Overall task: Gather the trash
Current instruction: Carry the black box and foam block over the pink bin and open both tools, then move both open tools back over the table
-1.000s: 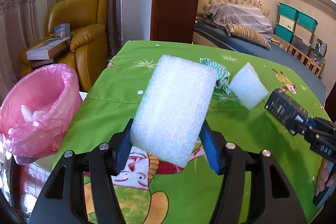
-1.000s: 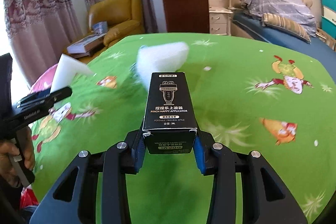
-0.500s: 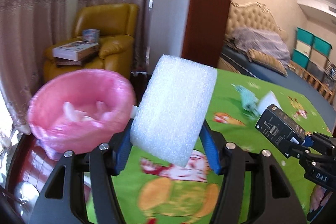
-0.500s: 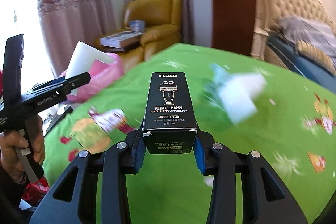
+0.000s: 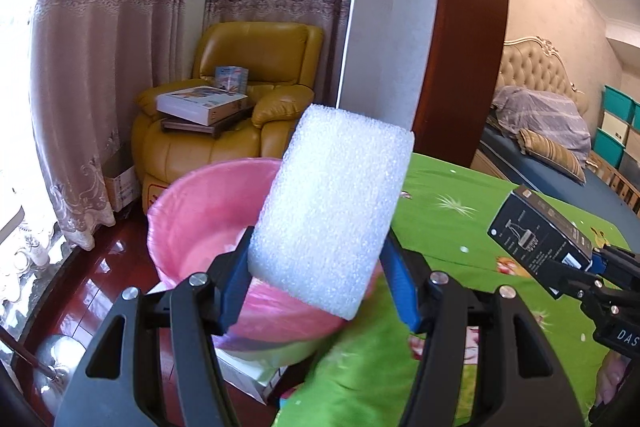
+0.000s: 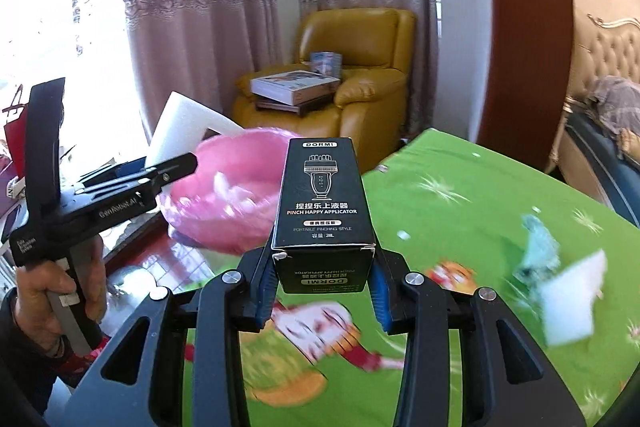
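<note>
Gripping foam block (image 5: 332,211) in left gripper (image 5: 320,291) right over pink bin (image 5: 208,227), clamping black box (image 6: 324,211) in right gripper (image 6: 322,291) just beside bin, over green bedsheet (image 6: 480,211).

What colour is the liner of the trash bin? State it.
Pink; the trash bin liner shows best in the left wrist view.

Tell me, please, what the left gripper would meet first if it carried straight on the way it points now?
Probably the pink-lined trash bin: it sits directly beyond the left gripper and the foam block it holds. Depth is uncertain, so the block might pass over the rim.
</note>
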Tool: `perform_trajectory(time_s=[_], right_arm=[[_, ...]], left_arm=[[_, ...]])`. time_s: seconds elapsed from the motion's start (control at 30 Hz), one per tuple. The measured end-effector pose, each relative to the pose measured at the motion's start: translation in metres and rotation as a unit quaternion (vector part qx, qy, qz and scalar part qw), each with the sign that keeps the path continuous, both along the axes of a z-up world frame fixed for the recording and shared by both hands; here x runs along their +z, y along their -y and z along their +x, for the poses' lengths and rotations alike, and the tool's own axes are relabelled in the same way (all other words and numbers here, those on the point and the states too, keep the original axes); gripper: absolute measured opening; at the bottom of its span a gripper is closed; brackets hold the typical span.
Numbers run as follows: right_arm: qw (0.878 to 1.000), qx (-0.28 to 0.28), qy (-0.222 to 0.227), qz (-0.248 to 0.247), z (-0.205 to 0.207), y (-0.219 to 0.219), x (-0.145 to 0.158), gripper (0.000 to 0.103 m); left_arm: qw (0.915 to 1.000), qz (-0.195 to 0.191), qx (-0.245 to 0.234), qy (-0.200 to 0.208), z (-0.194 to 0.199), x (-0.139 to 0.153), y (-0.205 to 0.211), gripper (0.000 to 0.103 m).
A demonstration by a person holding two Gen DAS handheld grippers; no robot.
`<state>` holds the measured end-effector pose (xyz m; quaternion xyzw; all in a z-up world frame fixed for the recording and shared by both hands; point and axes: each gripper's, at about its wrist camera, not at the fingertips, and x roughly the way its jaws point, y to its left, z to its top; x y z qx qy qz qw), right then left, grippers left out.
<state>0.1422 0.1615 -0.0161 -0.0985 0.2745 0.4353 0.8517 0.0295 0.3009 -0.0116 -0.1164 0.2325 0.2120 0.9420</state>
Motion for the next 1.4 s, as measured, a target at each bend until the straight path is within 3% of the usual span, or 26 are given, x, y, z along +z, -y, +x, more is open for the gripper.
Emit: perform_trajectory(time_s=[0.5, 0.97, 1.13, 1.2, 1.23, 1.27, 1.3, 1.33, 1.4], right_arm=[[0.999, 0.042, -0.023, -0.004, 0.024, -0.086, 0.001, 0.038], [0.998, 0.057, -0.031, -0.024, 0.032, -0.130, -0.013, 0.039], [0.997, 0.056, -0.037, -0.027, 0.037, -0.137, -0.019, 0.039], [0.997, 0.060, -0.035, -0.024, 0.036, -0.140, -0.017, 0.041], [0.997, 0.066, -0.034, -0.023, 0.036, -0.144, -0.017, 0.054], [0.997, 0.070, -0.033, -0.027, 0.036, -0.147, -0.017, 0.062], [0.997, 0.068, -0.033, -0.034, 0.037, -0.148, -0.019, 0.066], [0.997, 0.059, -0.029, -0.031, 0.037, -0.146, -0.019, 0.066], [0.998, 0.058, -0.028, -0.020, 0.037, -0.136, -0.015, 0.066]], left_arm=[[0.9997, -0.020, 0.007, -0.009, 0.009, -0.014, -0.079, 0.059], [0.9995, -0.023, -0.005, -0.020, 0.018, -0.025, -0.110, 0.059], [0.9989, -0.042, -0.009, -0.019, 0.020, -0.030, -0.118, 0.059], [0.9988, -0.042, -0.015, -0.022, 0.023, -0.032, -0.118, 0.061], [0.9987, -0.041, -0.017, -0.026, 0.024, -0.032, -0.118, 0.062], [0.9987, -0.037, -0.017, -0.031, 0.026, -0.033, -0.119, 0.064], [0.9988, -0.031, -0.010, -0.037, 0.027, -0.034, -0.120, 0.071], [0.9990, -0.028, -0.002, -0.036, 0.025, -0.033, -0.120, 0.078], [0.9990, -0.032, 0.004, -0.030, 0.020, -0.031, -0.121, 0.079]])
